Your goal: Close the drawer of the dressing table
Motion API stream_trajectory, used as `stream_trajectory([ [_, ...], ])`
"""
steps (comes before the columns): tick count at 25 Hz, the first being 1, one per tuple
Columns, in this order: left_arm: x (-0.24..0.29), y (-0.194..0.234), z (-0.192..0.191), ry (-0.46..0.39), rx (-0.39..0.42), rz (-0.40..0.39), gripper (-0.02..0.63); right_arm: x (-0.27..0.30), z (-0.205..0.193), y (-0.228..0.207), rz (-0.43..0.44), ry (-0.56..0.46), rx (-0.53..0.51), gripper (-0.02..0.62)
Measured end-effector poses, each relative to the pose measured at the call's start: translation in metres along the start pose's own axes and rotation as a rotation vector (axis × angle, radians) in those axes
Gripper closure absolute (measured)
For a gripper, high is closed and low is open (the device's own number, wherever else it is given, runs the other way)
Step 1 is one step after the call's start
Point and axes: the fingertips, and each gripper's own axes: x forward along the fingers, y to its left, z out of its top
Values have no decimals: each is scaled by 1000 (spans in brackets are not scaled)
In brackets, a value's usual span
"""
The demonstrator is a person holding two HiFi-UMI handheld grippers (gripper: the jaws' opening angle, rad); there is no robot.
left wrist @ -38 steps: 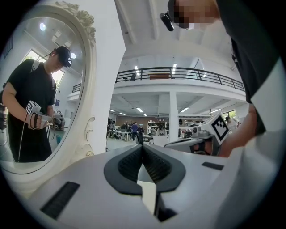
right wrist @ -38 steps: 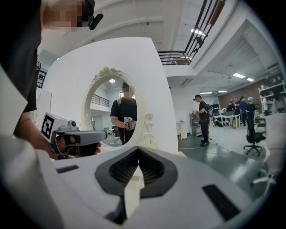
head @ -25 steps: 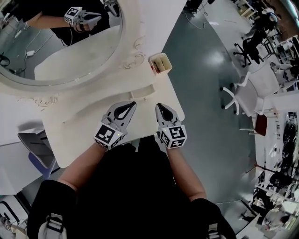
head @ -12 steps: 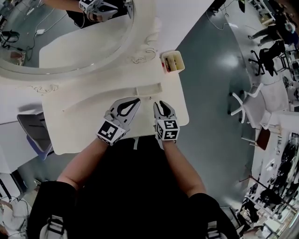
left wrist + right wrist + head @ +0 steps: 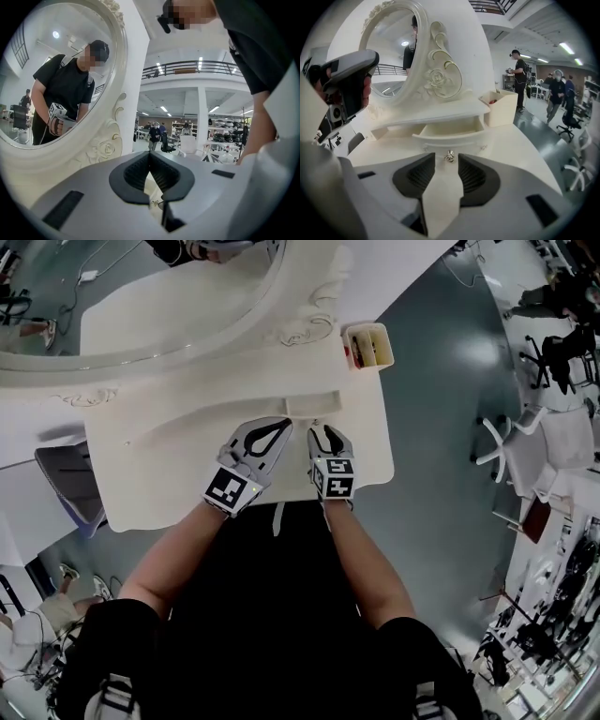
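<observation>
The white dressing table (image 5: 150, 474) has a small drawer (image 5: 314, 407) pulled open under its raised shelf. In the right gripper view the drawer (image 5: 450, 131) stands open straight ahead, and its metal knob (image 5: 449, 156) sits just beyond the tips. My right gripper (image 5: 326, 439) (image 5: 446, 164) is opening, with the pads clear of the knob and nothing held. To its left, above the tabletop, my left gripper (image 5: 267, 442) (image 5: 150, 154) is shut and empty, its tips meeting and pointing toward the mirror frame.
An oval mirror (image 5: 141, 296) in a carved frame backs the table. A cream open box (image 5: 367, 345) stands at the table's right rear corner. A grey chair (image 5: 66, 484) is at the left, and office chairs (image 5: 506, 442) stand on the grey floor at the right.
Both grippers have sunk toward the tabletop, the right one more. The right jaws went from shut to wide open. The left jaws stayed shut.
</observation>
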Motion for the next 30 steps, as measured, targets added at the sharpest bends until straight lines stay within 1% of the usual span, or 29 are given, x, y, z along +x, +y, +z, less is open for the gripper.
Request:
stream_trajectory([
  [4, 1, 5, -7, 7, -8, 9, 612, 14, -7, -4, -6, 16, 15, 459],
  [11, -2, 11, -12, 18, -12, 22, 612, 28, -9, -9, -20, 61, 8, 460],
  [13, -3, 12, -14, 19, -21, 27, 612, 29, -10, -9, -23, 70, 6, 494],
  [16, -5, 16, -13, 20, -23, 33, 612, 29, -10, -8, -21, 80, 10, 497],
  [30, -2, 27, -15, 27, -23, 40, 612, 38, 3, -12, -23, 85, 6, 499],
])
